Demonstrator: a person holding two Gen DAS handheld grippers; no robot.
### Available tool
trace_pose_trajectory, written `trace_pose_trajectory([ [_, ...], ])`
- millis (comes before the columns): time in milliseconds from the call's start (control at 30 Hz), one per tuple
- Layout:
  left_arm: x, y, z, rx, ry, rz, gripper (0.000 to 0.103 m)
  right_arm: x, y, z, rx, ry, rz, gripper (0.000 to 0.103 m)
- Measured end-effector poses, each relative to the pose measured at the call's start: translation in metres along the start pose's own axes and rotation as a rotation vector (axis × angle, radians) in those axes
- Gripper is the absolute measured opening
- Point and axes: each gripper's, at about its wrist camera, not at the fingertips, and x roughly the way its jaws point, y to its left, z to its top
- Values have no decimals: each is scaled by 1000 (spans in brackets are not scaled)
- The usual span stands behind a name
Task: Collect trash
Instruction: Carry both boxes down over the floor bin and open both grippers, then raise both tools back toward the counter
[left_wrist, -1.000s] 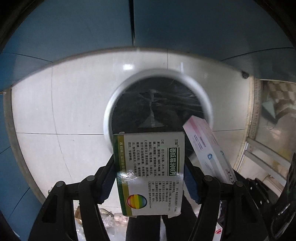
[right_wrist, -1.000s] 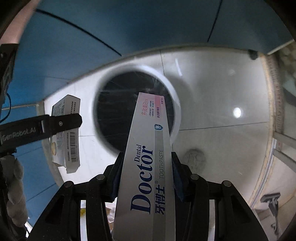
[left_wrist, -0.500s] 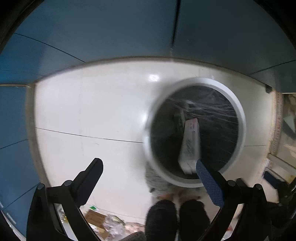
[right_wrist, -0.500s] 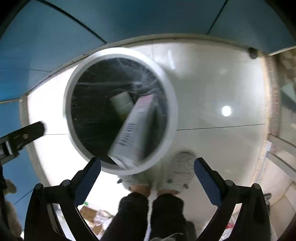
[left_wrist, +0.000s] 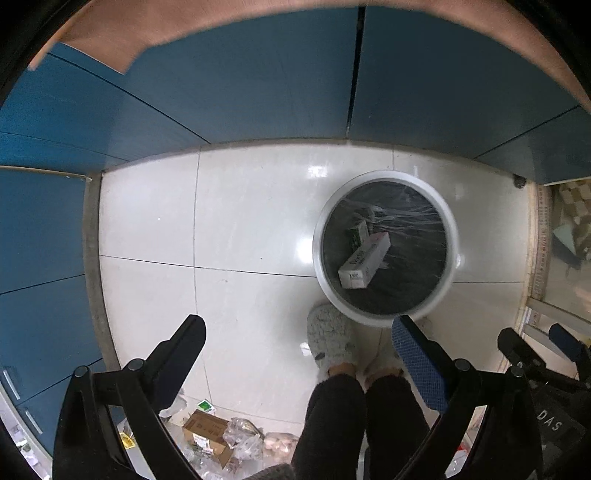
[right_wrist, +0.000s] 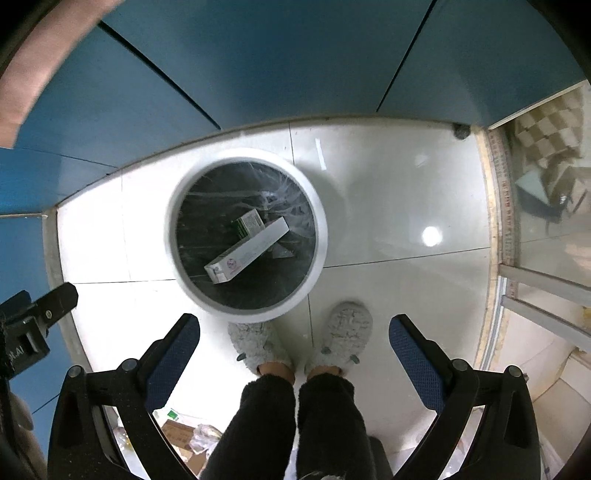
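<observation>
Both the left gripper (left_wrist: 297, 341) and the right gripper (right_wrist: 295, 332) have just been opening and now stand spread wide with nothing between their jaws, pointing down at the floor. Ahead of the right one and off to its left, ahead and to the right of the left one, the bin (right_wrist: 320, 236) holds 2 boxes, the toothpaste box (right_wrist: 246, 250) lying across the green box (right_wrist: 248, 223). With that drop done, the next pick is likely the litter (left_wrist: 221, 439) low behind the left jaws; keep the jaws wide, lower squarely over 1 piece, and stay clear of the slippers (right_wrist: 255, 347).
</observation>
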Motion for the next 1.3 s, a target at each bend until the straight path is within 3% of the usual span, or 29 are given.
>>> trace_pose_trajectory([
  [267,-110,9,-30,25,-35,-47,103,-142,-2,-24,-1,-74,-13,103],
  [600,-226,22,-70,86,-74,-115,103,-314,5,-70,-3,-114,36,103],
  [867,-285,50,-83,75,-143,-150,103,-401,18,-102,-1,-166,83,103],
  [1067,-331,60,-57,40,-284,-159,103,-433,21,-91,73,-222,182,103],
  [1300,-391,60,17,-26,-451,-105,103,-475,17,-30,99,-300,212,103],
])
